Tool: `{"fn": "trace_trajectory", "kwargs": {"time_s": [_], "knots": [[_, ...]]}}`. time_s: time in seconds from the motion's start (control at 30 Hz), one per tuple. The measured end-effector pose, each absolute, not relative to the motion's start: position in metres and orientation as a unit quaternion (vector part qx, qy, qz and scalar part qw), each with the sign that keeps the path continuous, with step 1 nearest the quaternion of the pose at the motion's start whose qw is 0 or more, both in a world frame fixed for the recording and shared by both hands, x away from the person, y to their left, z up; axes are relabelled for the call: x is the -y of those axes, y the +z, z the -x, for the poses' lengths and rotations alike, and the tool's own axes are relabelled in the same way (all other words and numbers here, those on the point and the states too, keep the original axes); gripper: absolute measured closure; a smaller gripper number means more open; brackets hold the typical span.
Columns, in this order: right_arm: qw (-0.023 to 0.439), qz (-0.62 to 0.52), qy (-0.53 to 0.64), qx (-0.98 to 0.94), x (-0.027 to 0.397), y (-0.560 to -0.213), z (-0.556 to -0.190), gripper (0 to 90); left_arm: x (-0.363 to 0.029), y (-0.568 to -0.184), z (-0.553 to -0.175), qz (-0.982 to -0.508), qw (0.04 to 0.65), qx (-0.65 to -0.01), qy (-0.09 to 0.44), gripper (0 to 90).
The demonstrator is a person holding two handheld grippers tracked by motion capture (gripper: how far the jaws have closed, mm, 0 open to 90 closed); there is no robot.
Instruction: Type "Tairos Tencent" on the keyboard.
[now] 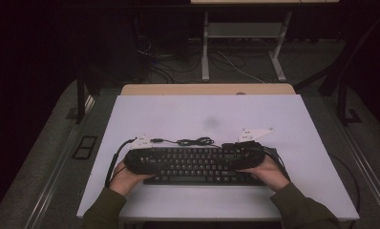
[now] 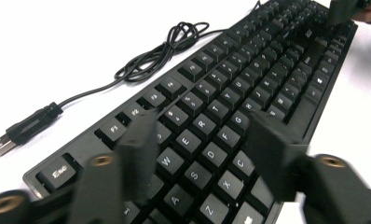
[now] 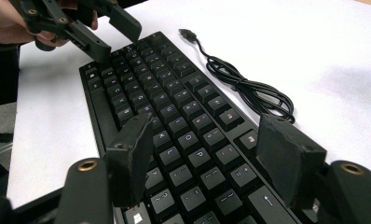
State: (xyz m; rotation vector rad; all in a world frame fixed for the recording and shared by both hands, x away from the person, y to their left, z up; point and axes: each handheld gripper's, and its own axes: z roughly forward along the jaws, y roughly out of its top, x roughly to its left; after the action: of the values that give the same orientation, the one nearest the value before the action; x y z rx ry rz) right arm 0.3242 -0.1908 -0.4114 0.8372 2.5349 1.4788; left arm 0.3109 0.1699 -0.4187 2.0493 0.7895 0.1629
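Together we hover our left gripper [image 2: 200, 154] and right gripper [image 3: 211, 154], jaws open and empty, over the keyboard [image 1: 197, 164]; its cable [image 1: 193, 141] lies at twelve o'clock.

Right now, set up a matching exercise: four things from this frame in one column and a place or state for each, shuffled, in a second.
Things:
1. keyboard
2. USB plug
3. left gripper
4. coiled cable

Places or states:
A. lies bunched on the table just behind the keyboard
B. jaws apart over the letter keys, gripping nothing
C. lies flat on the white table between both hands
D. loose on the table, plugged into nothing

Pairs: 1-C, 2-D, 3-B, 4-A
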Motion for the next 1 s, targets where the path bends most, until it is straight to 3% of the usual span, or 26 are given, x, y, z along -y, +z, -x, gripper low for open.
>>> {"fn": "trace_trajectory", "kwargs": {"time_s": [0.57,0.73,1.0], "knots": [[0.044,-0.276,0.483,-0.83,0.191,-0.411,-0.325,37.0,-0.159,-0.423,-0.312,-0.828,0.455,-0.316,0.082,2.6],[0.041,-0.275,0.481,-0.831,0.189,-0.411,-0.326,40.6,-0.158,-0.423,-0.312,-0.826,0.456,-0.319,0.083,1.0],[0.037,-0.282,0.473,-0.834,0.182,-0.411,-0.328,54.9,-0.158,-0.423,-0.312,-0.827,0.454,-0.321,0.083,1.0]]}}
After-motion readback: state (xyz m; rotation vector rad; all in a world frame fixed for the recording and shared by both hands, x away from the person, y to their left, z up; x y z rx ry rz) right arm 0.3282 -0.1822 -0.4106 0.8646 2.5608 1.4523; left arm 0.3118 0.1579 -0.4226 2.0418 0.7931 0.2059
